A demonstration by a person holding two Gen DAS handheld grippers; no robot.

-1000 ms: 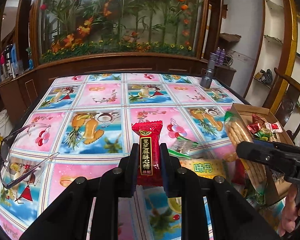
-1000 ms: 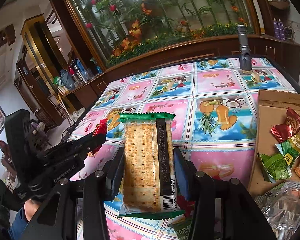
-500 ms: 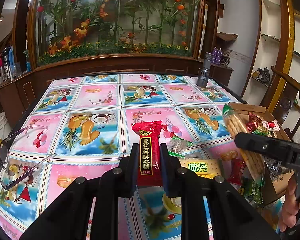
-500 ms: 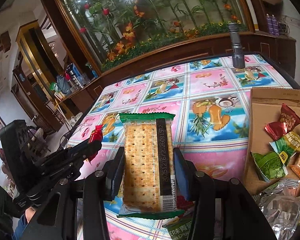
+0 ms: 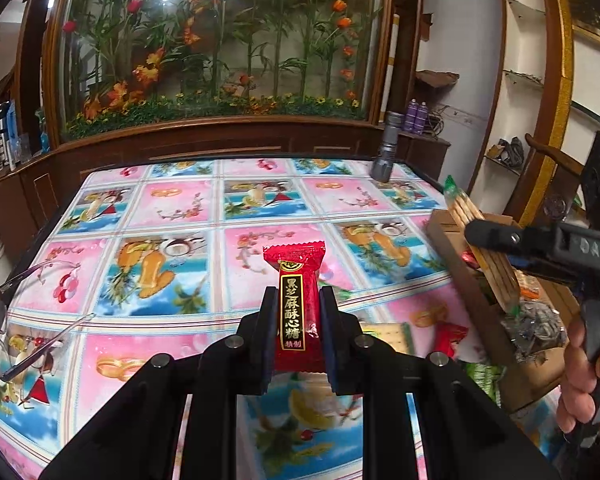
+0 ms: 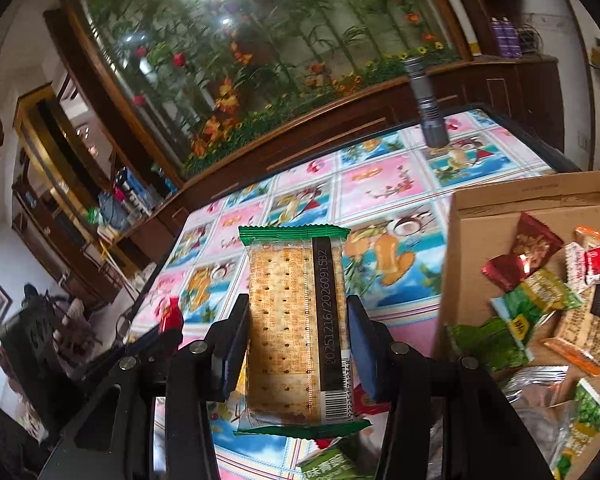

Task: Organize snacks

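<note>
with the right gripper [image 6: 296, 344] clamping a cracker pack [image 6: 294, 320] beside the box [image 6: 524, 196] and the left gripper [image 5: 295, 340] pinching a red candy [image 5: 296, 300], a hard squeeze could crack the crackers.

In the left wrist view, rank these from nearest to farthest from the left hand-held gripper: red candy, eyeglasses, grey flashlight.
1. Red candy: clamped in the left hand-held gripper.
2. Eyeglasses: on the table's left edge.
3. Grey flashlight: upright at the far right corner.

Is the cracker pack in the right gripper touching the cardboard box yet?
Apart. The right wrist view shows the cracker pack clamped in the right gripper, with tablecloth visible between it and the cardboard box.
</note>
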